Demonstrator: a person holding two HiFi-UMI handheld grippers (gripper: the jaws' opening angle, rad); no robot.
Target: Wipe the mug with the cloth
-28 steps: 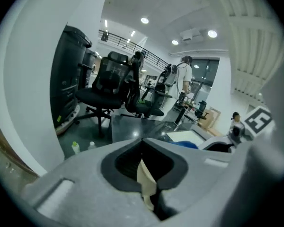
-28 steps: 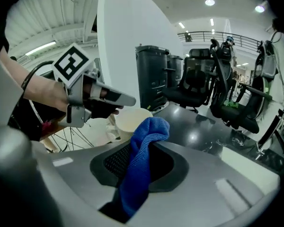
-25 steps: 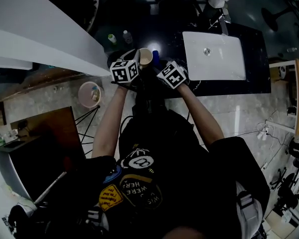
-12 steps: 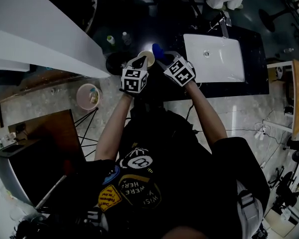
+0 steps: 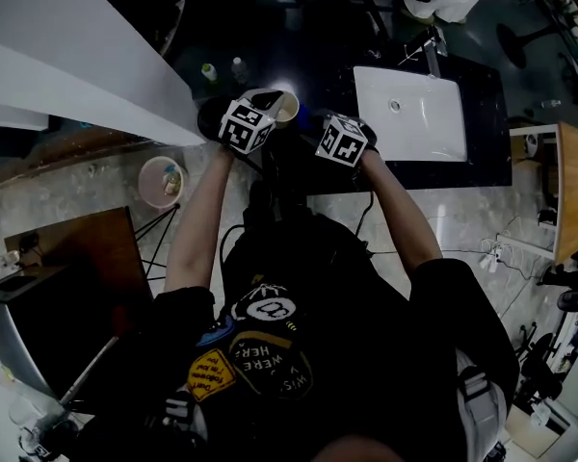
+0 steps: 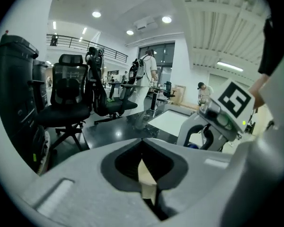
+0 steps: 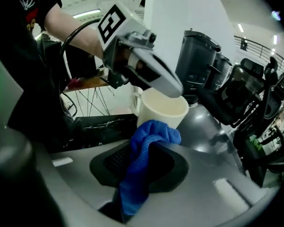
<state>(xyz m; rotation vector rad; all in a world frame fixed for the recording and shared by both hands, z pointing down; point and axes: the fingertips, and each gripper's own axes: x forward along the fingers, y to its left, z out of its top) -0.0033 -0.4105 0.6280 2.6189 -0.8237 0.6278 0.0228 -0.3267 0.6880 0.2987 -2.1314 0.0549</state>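
L gripper [image 6: 145,168] clamped on mug [image 7: 161,110] rim, R gripper [image 7: 143,161] pinching blue cloth [image 7: 140,170], touching mug side

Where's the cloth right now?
In the right gripper view, the blue cloth is pinched in the right gripper's jaws, centre frame, just in front of the mug.

Open-plan office or lab floor. Black counter [image 5: 486,152] with inset white sink [image 5: 409,114]. Swivel office chairs [image 6: 68,98] beside the counter. Mezzanine railing [image 6: 73,38] and recessed ceiling lights [image 6: 166,19] above it.
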